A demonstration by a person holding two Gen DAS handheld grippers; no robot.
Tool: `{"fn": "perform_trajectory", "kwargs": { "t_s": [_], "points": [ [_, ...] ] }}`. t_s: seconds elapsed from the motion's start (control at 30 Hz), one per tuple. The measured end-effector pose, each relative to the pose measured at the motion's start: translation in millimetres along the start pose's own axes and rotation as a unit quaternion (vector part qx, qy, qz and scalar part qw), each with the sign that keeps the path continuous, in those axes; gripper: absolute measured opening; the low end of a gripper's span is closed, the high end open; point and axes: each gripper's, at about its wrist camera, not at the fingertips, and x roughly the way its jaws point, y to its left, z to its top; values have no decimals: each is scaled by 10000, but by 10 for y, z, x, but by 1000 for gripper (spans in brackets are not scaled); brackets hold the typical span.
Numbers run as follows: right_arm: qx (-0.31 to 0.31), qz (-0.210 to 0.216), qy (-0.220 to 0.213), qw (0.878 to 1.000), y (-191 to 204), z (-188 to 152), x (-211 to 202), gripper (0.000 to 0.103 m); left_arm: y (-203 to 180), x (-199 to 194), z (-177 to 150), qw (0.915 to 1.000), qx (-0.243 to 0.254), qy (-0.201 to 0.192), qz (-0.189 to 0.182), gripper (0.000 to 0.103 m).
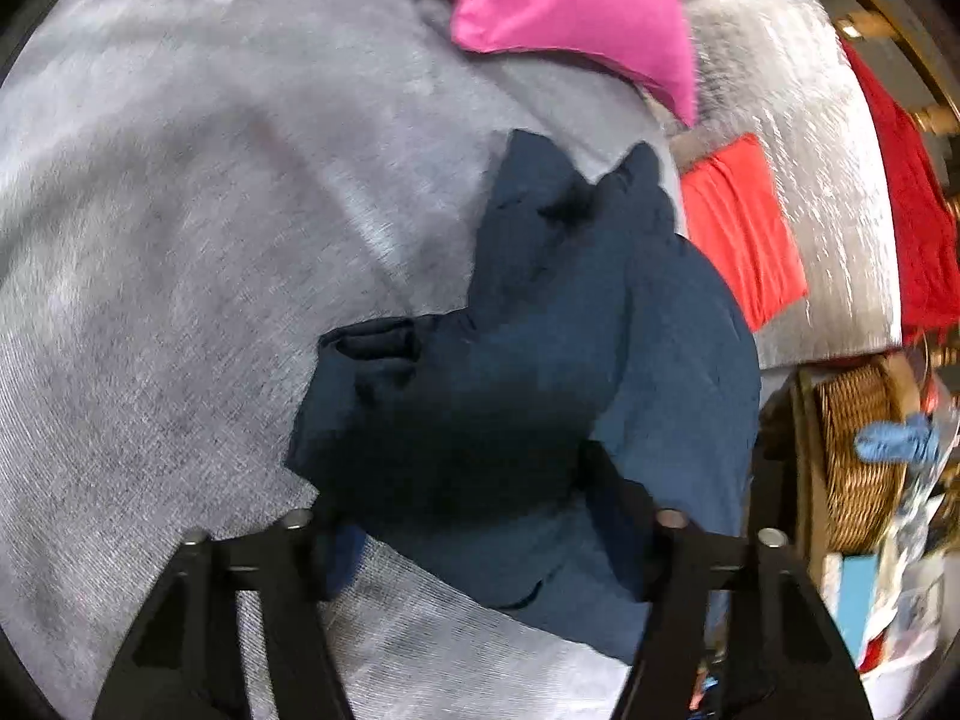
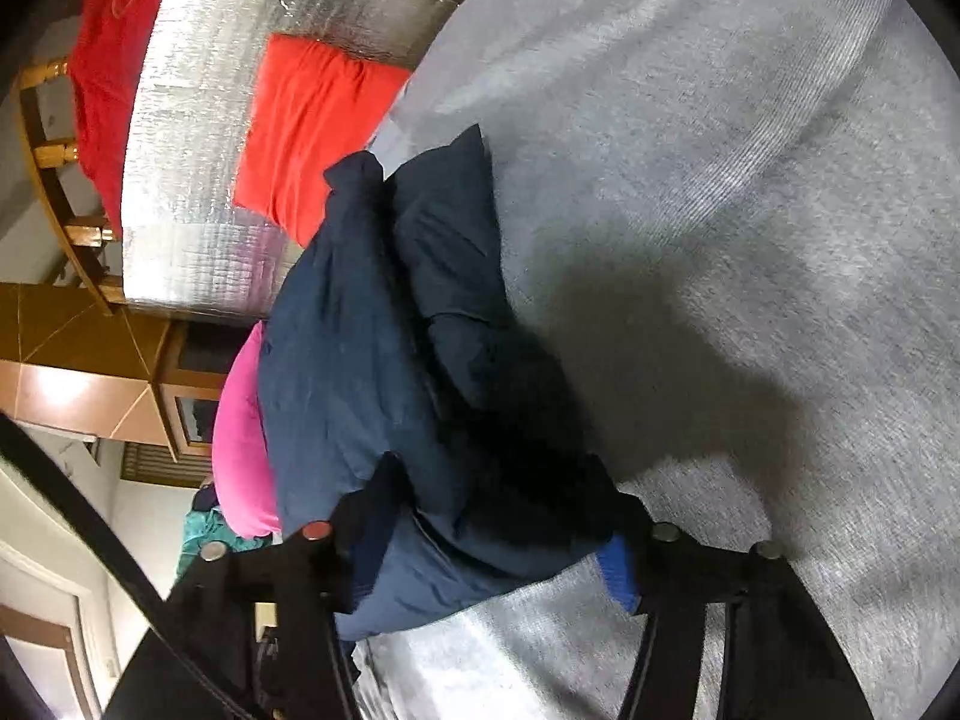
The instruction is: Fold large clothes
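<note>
A crumpled navy garment [image 1: 570, 312] [image 2: 360, 360] lies bunched on a grey knit cover [image 1: 180, 240] [image 2: 720, 180]. In the left wrist view my left gripper [image 1: 468, 516] has a thick fold of the navy cloth filling the gap between its black fingers [image 1: 618, 516], and both pads touch it. My right gripper [image 2: 498, 528] likewise has a fat bunch of the same garment squeezed between its fingers, the blue pad [image 2: 618, 570] against the cloth. Neither gripper shows in the other's view.
A pink cloth [image 1: 570, 0] [image 2: 240, 438] lies beside the navy one. An orange-red folded piece [image 1: 744, 228] [image 2: 312, 126] and a red garment [image 1: 918, 210] [image 2: 114, 60] rest on a silver quilted mat [image 1: 798, 90] [image 2: 198, 150]. A wicker basket [image 1: 858, 450] stands off the edge.
</note>
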Motion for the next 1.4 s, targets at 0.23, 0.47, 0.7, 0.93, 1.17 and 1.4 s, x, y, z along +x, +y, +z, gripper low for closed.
{"fn": "perform_trajectory", "kwargs": {
  "t_s": [0.23, 0.47, 0.7, 0.93, 1.17, 1.4],
  "points": [
    [-643, -425, -35, 9970, 230, -32, -79, 22, -156, -100, 2, 9994, 337, 15, -126, 15],
    [-901, -399, -134, 9950, 197, -433, -536, 20, -89, -488, -311, 9962, 851, 149, 111, 13],
    [-1252, -1090, -199, 9859, 25, -1021, -813, 32, 140, -698, -711, 9825, 1559, 62, 1016, 41],
    [-2171, -1222, -1234, 9606, 322, -1535, -1379, 93, -105, -1045, -1246, 9354, 2889, -853, 1851, 68],
    [-2433, -1234, -1314, 9530, 383, -1764, -1500, 93, -233, -1136, -1504, 9182, 3378, -1131, 1734, 71],
    [-2439, -1158, -1362, 9532, 374, -1739, -1526, 93, -260, -1053, -1492, 9130, 3455, -1170, 1826, 71]
  ]
}}
